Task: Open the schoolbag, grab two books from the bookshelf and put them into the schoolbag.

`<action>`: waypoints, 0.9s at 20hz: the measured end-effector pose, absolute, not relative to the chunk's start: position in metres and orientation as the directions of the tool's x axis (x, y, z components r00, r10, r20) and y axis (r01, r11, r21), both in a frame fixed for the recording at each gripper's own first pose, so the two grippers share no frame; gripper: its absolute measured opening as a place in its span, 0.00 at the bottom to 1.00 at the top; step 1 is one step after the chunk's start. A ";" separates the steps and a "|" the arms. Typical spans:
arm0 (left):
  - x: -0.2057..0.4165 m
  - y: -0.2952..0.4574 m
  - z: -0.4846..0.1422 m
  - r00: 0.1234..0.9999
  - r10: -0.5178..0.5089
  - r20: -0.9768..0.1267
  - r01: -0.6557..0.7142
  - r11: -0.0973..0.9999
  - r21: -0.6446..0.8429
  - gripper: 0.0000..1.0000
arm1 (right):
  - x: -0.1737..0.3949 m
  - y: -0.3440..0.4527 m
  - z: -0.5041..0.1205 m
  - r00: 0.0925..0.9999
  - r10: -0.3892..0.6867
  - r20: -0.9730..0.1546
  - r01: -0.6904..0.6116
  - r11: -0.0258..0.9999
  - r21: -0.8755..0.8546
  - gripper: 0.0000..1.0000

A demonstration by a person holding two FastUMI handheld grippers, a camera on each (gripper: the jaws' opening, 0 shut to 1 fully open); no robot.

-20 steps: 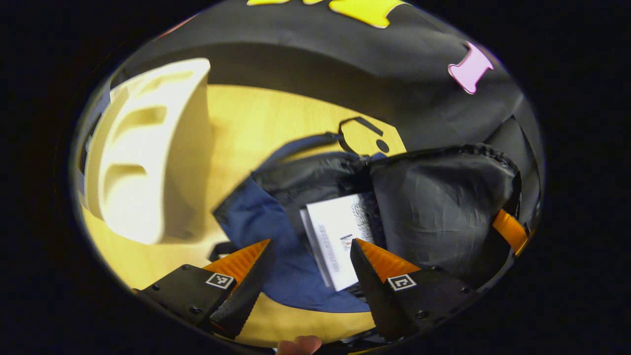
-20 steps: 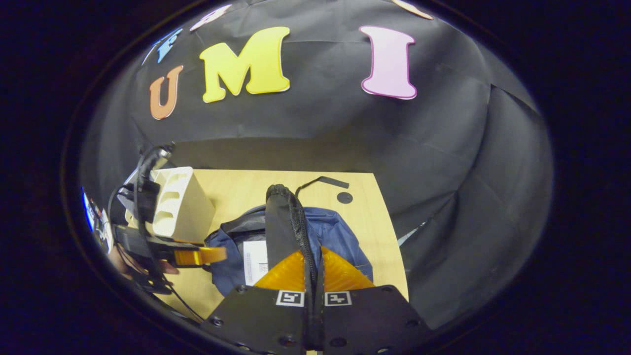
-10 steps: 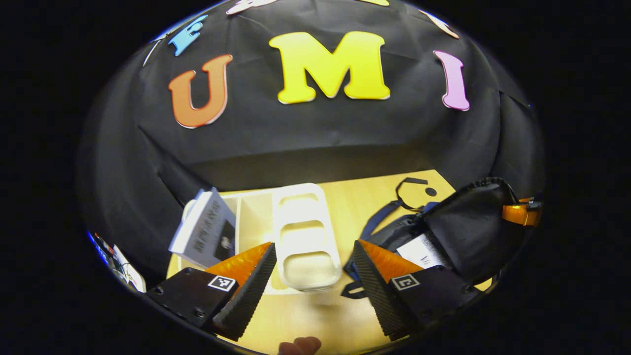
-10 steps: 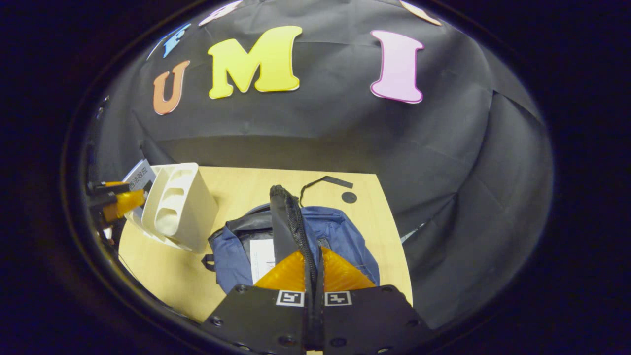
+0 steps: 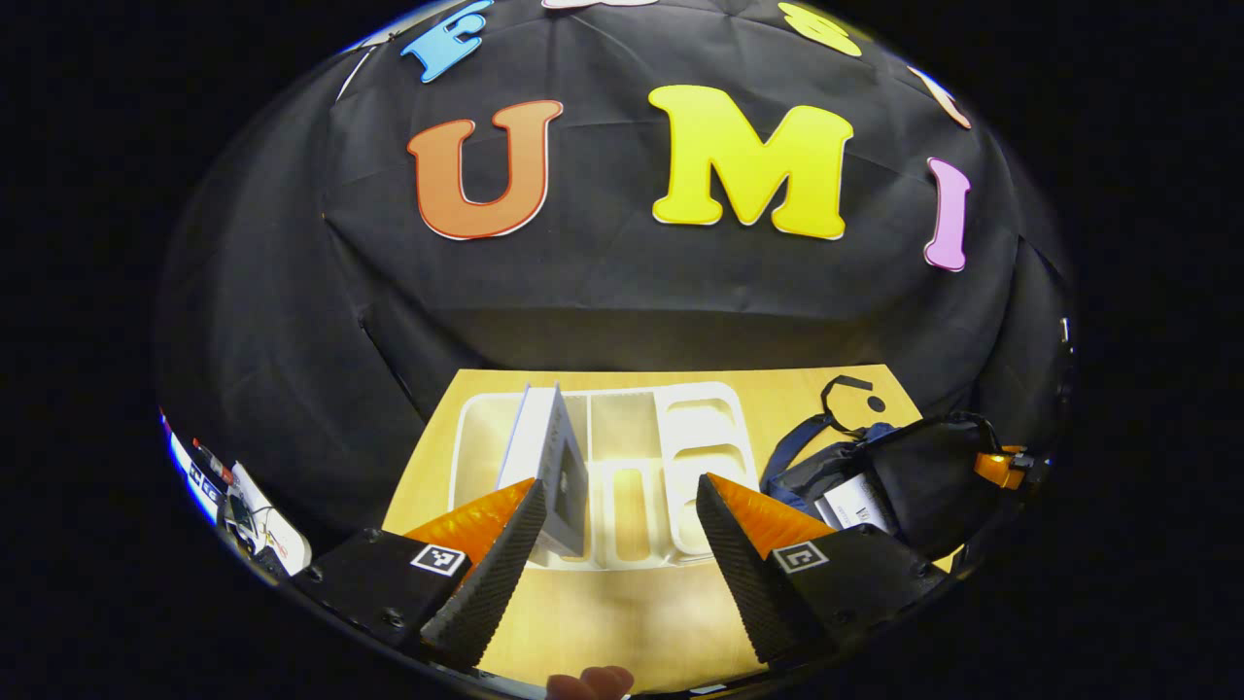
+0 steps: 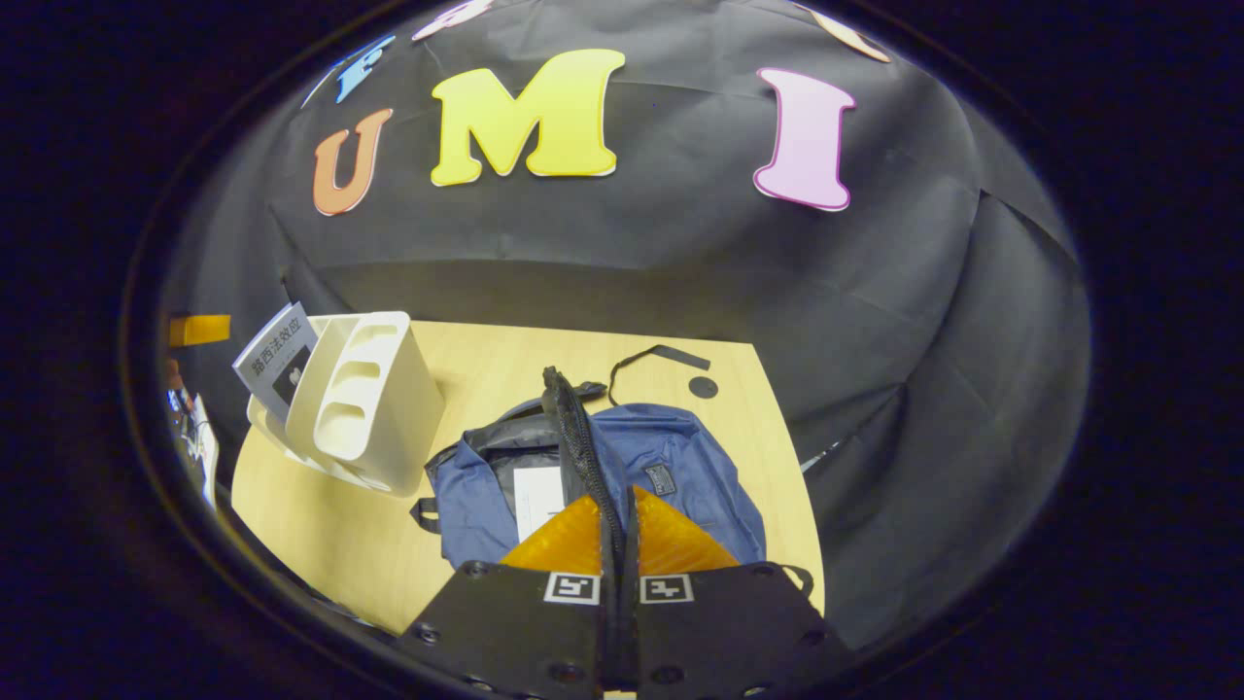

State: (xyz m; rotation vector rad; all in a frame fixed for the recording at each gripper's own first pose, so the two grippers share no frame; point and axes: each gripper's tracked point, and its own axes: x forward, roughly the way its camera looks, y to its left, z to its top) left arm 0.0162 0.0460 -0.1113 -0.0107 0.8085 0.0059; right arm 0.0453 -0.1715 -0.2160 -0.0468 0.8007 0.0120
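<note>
We see one book (image 5: 547, 467) in the bookshelf (image 5: 680, 457) and one inside the schoolbag (image 6: 671, 467); our left gripper (image 5: 612, 515) is spread, our right gripper (image 6: 619, 525) pinches the bag's flap (image 6: 573, 428).

**Staged recording booth, not a lived-in room**

Black cloth wall (image 6: 632, 262) hangs creased behind and to both sides, closing in a small light-wood surface (image 6: 486, 365). Props are few: white plastic bookshelf (image 6: 364, 408) with a book (image 6: 275, 362) leaning in it, blue schoolbag (image 6: 671, 476) lying flat. At the left edge past the surface, loose cables and gear (image 5: 238, 506), blurred. Handheld claw (image 5: 612, 515) with printed square markers.
</note>
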 end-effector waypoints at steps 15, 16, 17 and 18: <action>0.069 0.113 -0.205 0.292 -0.081 -0.953 -0.005 0.996 -0.086 1.00 | 0.048 -0.182 -0.225 0.668 -0.059 -0.742 0.029 0.998 -0.053 0.01; 0.067 0.113 -0.213 0.247 -0.089 -0.965 -0.001 0.996 -0.092 0.99 | 0.048 -0.182 -0.227 0.665 -0.060 -0.745 0.032 0.998 -0.052 0.00; 0.064 0.113 -0.221 0.204 -0.095 -0.974 -0.005 0.995 -0.098 0.99 | 0.049 -0.182 -0.228 0.662 -0.062 -0.747 0.035 0.998 -0.051 0.00; 0.060 0.111 -0.229 0.161 -0.108 -0.981 -0.002 0.994 -0.110 0.99 | 0.050 -0.182 -0.229 0.660 -0.064 -0.749 0.037 0.998 -0.053 0.00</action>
